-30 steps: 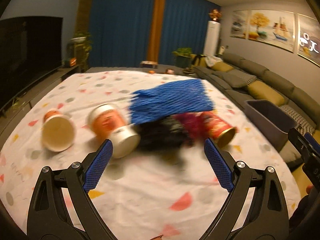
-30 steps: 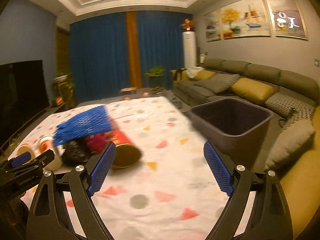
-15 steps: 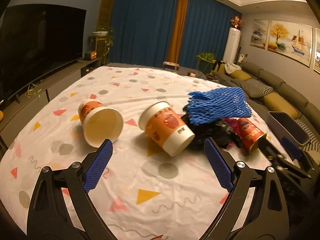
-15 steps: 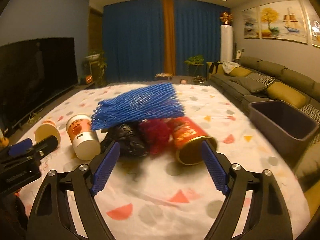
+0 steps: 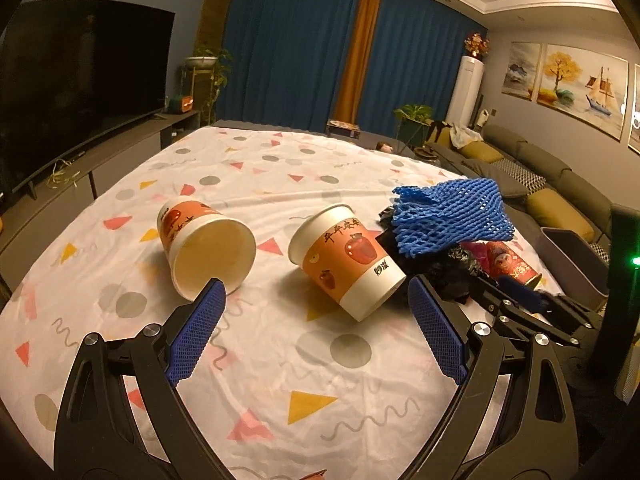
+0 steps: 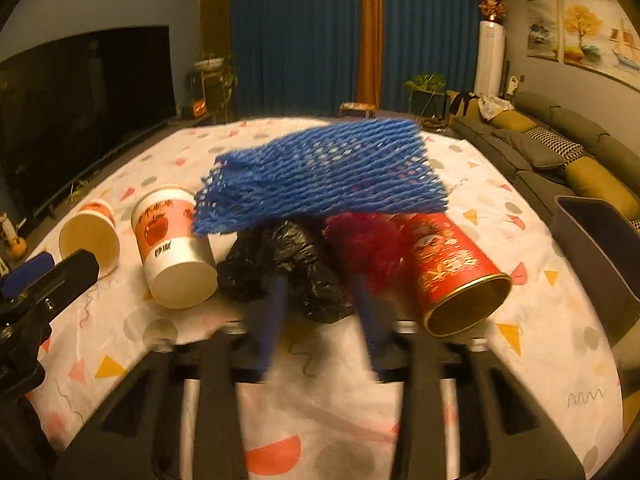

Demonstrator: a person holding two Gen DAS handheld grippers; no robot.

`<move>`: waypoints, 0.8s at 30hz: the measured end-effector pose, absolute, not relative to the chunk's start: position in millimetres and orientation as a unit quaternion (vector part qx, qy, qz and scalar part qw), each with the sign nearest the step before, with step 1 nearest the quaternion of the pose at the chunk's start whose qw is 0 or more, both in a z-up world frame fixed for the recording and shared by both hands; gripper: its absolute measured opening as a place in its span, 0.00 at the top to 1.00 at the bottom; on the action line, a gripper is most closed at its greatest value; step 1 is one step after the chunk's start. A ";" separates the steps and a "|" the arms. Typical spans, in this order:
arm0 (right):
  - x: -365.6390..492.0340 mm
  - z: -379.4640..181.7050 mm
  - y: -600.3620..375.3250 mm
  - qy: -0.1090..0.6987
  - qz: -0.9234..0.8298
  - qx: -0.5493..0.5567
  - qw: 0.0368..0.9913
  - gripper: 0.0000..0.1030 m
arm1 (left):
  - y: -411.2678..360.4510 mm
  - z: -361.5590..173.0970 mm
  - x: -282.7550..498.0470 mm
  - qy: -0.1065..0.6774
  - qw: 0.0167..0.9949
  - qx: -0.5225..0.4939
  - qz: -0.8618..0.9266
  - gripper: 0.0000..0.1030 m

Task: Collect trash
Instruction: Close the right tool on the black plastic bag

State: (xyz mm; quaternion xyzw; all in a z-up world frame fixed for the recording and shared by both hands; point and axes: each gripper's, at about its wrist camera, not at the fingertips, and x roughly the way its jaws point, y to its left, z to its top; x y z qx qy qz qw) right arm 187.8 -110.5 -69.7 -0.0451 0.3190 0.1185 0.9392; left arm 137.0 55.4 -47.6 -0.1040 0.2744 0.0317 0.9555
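Closing right fingers [image 6: 320,300] pinching black bag [image 6: 280,264], left fingers [image 5: 316,336] spread, red tin [image 6: 452,264] clearer from right wrist.

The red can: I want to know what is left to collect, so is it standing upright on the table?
No, the red can lies on its side on the patterned tablecloth, its open gold-rimmed mouth facing the right wrist camera.

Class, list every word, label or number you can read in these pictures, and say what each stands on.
"妙浆": white band of the tipped orange paper cup.
Red calligraphy on both orange cups: too stylised to read.
Gold lettering on the red can: too blurred.
Nothing else is legible.
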 end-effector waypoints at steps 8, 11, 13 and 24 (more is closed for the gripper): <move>172.2 -65.1 -122.0 0.307 0.131 -0.042 0.942 0.96 | 54.5 -51.6 142.9 0.282 0.953 -0.102 0.033 0.12; 159.9 -58.1 -130.7 0.293 0.132 -0.037 0.946 0.96 | 54.5 -50.8 142.1 0.280 0.954 -0.101 0.037 0.12; 153.3 -53.8 -136.1 0.287 0.135 -0.031 0.948 0.96 | 54.5 -49.6 141.2 0.279 0.954 -0.099 0.041 0.12; 118.3 -33.2 -152.3 0.253 0.144 -0.008 0.957 0.96 | 90.2 -44.8 120.1 0.264 0.955 -0.087 0.103 0.12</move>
